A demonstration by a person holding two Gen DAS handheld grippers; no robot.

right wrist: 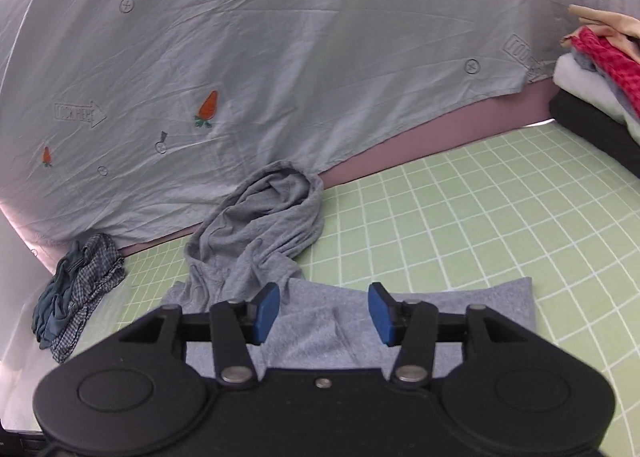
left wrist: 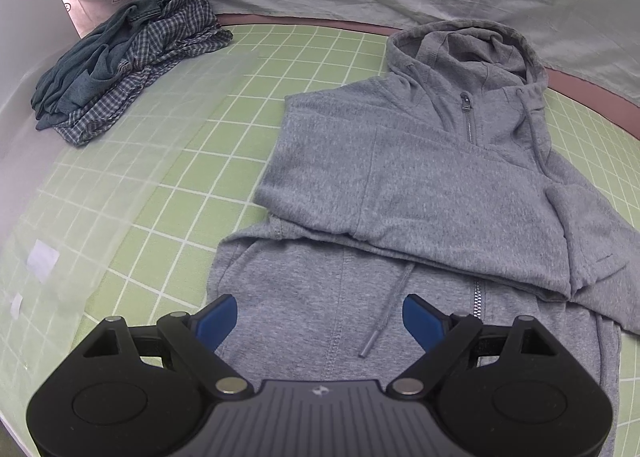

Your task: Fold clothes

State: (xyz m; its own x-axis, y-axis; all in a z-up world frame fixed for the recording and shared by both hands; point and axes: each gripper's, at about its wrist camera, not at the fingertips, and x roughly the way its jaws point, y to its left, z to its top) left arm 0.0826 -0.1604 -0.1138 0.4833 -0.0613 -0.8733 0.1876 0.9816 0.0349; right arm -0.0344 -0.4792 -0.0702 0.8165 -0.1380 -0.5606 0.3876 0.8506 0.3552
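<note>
Left claw (left wrist: 320, 321) agape above grey hoodie (left wrist: 400, 185)

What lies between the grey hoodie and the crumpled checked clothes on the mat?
Only bare green grid mat lies between the hoodie and the checked clothes, clearest in the left wrist view.

My right gripper (right wrist: 324, 311) hangs with jaws parted and empty over the grey hoodie (right wrist: 280, 241), near the green mat's (right wrist: 460, 225) back edge.
</note>
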